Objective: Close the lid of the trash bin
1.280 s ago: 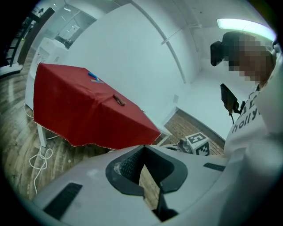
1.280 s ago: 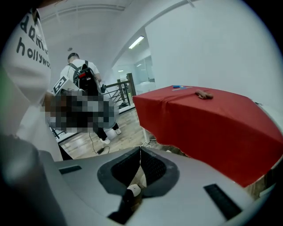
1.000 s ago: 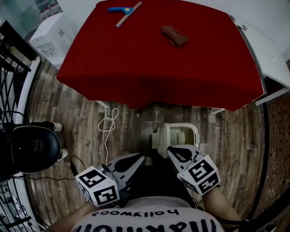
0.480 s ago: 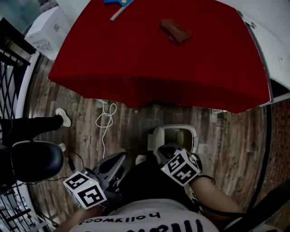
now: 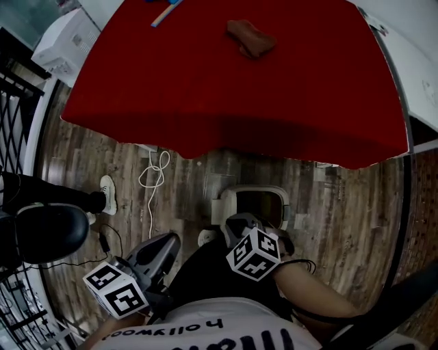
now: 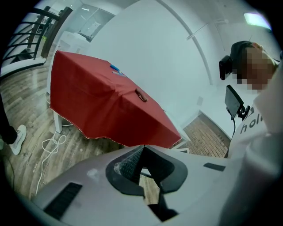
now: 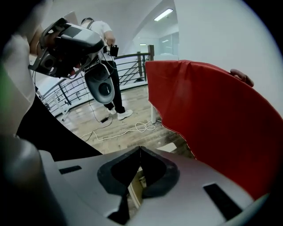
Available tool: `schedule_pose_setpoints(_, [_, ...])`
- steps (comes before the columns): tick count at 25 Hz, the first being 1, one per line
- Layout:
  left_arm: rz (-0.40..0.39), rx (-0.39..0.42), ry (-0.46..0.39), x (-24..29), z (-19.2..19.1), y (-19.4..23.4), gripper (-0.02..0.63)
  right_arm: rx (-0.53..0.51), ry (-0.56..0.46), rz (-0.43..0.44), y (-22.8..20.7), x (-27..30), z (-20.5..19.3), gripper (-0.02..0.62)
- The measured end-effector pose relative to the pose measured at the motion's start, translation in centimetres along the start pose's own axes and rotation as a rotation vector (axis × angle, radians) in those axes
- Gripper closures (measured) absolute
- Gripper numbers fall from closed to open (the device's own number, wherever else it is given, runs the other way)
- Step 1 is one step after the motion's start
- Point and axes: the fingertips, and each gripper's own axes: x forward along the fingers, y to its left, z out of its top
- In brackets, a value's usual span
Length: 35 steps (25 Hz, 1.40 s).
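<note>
The cream trash bin [image 5: 282, 198] stands open on the wood floor just beyond the red table's front edge, its inside dark. Its lid [image 5: 223, 205] seems to stand up at the bin's left side. My right gripper [image 5: 236, 222] is shut with nothing in it, its tip close over the bin's near left corner. In the right gripper view [image 7: 140, 148] the jaw tips meet, and a cream edge [image 7: 134, 190] shows below them. My left gripper [image 5: 168, 240] is shut and empty, held low to the left, well apart from the bin. In the left gripper view [image 6: 142, 147] it points toward the table.
A red-covered table [image 5: 239, 89] fills the far side, with a brown object [image 5: 250, 37] and a blue tool [image 5: 164, 10] on it. A white cable [image 5: 152, 181] lies on the floor. At the left are a black chair [image 5: 44, 232], a person's shoe [image 5: 107, 193] and a railing [image 5: 14, 102].
My right gripper has moved left and closer to the bin's near left corner. The left gripper has dropped down and left. A person's foot has stepped in at the left.
</note>
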Motion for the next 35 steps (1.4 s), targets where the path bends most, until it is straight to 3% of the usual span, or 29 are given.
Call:
schedule_pose_setpoints(11, [-0.013,0.020,0.035,2.3,-0.4,-1.5,0.598,0.073,0.136,-0.085,-3.7,-1.9,-7.5,0.586])
schedule_pose_setpoints(21, [-0.023,0.042,0.056,4.3,-0.5,-2.8,0.598,0.122,0.410,-0.163,-7.2,-0.5,-16.1,0.586])
schedule_pose_setpoints(26, [-0.059,0.076,0.020,4.8,-0.2,-2.8,0.598,0.241,0.454,-0.203,-8.8,1.4,-20.3,0.586])
schedule_pose_setpoints(31, [-0.040,0.224,0.157,6.1,-4.1,-1.5,0.598,0.313,0.506,-0.242,-9.4,3.2,-23.5,0.586])
schedule_pose_setpoints(33, [-0.017,0.222,0.188,6.5,-5.2,-0.9,0.598,0.325,0.523,-0.245,-9.4,3.8,-24.3,0.586])
schedule_pose_setpoints(35, [0.005,0.162,0.173,6.9,-5.3,-0.4,0.598,0.356,0.525,-0.241,-9.8,4.3,-25.1,0.586])
